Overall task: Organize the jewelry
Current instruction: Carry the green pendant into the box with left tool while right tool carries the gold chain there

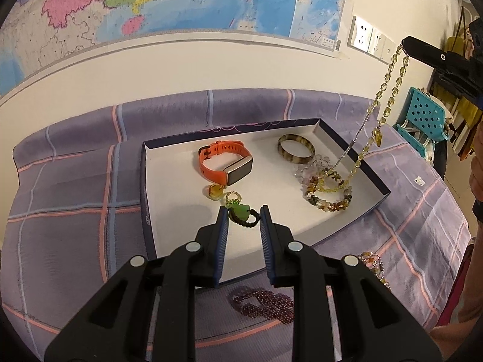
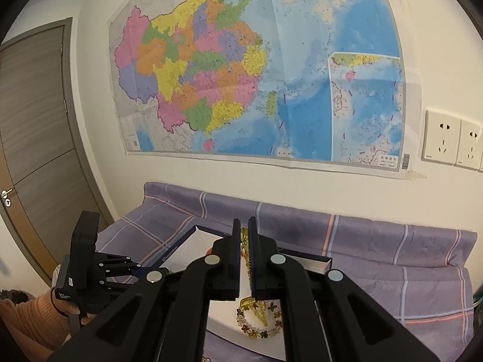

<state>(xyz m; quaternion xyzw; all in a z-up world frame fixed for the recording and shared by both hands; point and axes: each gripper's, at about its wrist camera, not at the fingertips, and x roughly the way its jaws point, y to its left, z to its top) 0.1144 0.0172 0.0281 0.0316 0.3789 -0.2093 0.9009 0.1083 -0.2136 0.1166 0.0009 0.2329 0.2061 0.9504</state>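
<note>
A shallow white-lined box [image 1: 181, 211] lies on a purple plaid cloth. In it are an orange watch [image 1: 225, 163], a brown bangle [image 1: 296, 148], bead bracelets [image 1: 327, 193], an amber pendant [image 1: 215, 192] and a green pendant on a black cord [image 1: 241, 214]. My left gripper [image 1: 244, 214] is open with its jaws either side of the green pendant. My right gripper [image 1: 407, 46] is shut on a yellow bead necklace [image 1: 385, 102], holding it high so its lower end trails into the box. The right wrist view shows that gripper [image 2: 244, 226], the necklace [image 2: 245, 253] and the bracelets [image 2: 259, 322].
A dark red bead bracelet [image 1: 262, 301] and a mixed bead bracelet [image 1: 372, 264] lie on the cloth [image 1: 75, 226] in front of the box. A teal chair [image 1: 424, 120] stands at the right. A wall map [image 2: 256, 75] and a door [image 2: 33, 150] are behind.
</note>
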